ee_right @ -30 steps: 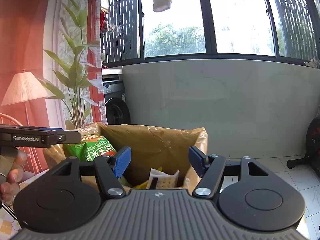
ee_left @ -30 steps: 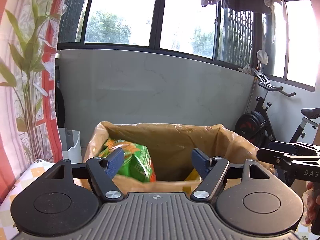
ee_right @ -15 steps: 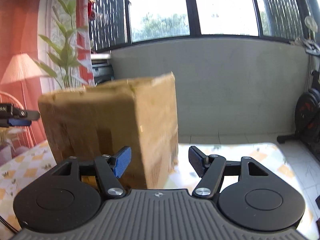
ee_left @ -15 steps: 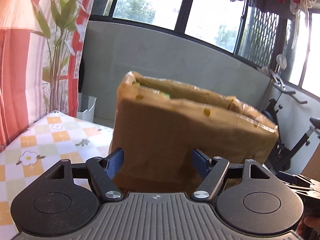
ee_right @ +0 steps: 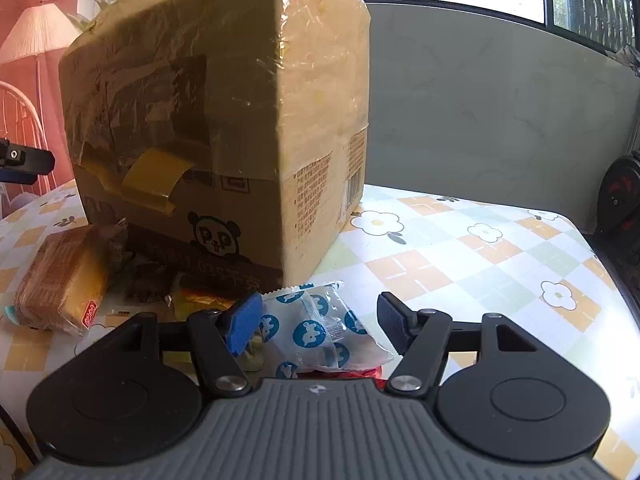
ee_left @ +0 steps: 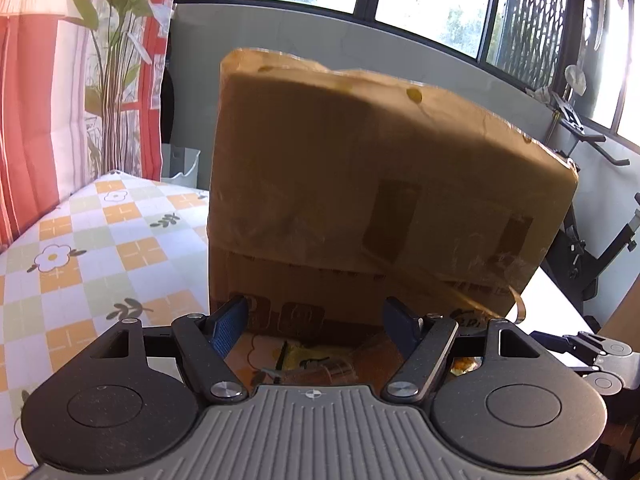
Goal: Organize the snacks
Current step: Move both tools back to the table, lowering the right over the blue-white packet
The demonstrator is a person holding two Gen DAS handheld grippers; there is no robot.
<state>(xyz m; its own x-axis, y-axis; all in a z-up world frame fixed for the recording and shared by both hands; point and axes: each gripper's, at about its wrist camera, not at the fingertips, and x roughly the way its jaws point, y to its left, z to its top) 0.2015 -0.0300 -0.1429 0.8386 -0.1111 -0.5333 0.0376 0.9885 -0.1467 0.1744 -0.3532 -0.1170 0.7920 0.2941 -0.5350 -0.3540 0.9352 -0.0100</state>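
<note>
A tall brown cardboard box (ee_left: 376, 184) wrapped in tape stands on the flower-patterned table; it also shows in the right wrist view (ee_right: 216, 128). My left gripper (ee_left: 316, 326) is open and empty, low in front of the box's near face. My right gripper (ee_right: 318, 324) is open and empty, just above a white snack packet with blue mouse prints (ee_right: 320, 332) at the box's corner. A brown and yellow cracker pack (ee_right: 60, 280) lies left of it. Dark and yellow wrappers (ee_right: 152, 280) lie against the box foot. The box's inside is hidden.
The checked tablecloth (ee_right: 480, 264) stretches to the right of the box. An exercise bike (ee_left: 600, 248) stands beyond the table's right edge. A red curtain and lamp picture (ee_left: 40, 80) hang at the left. The other gripper's tip (ee_left: 592, 354) shows at the right.
Both grippers have dropped from above the open box top to table level in front of it. The snacks inside are no longer visible; loose packets on the table now show.
</note>
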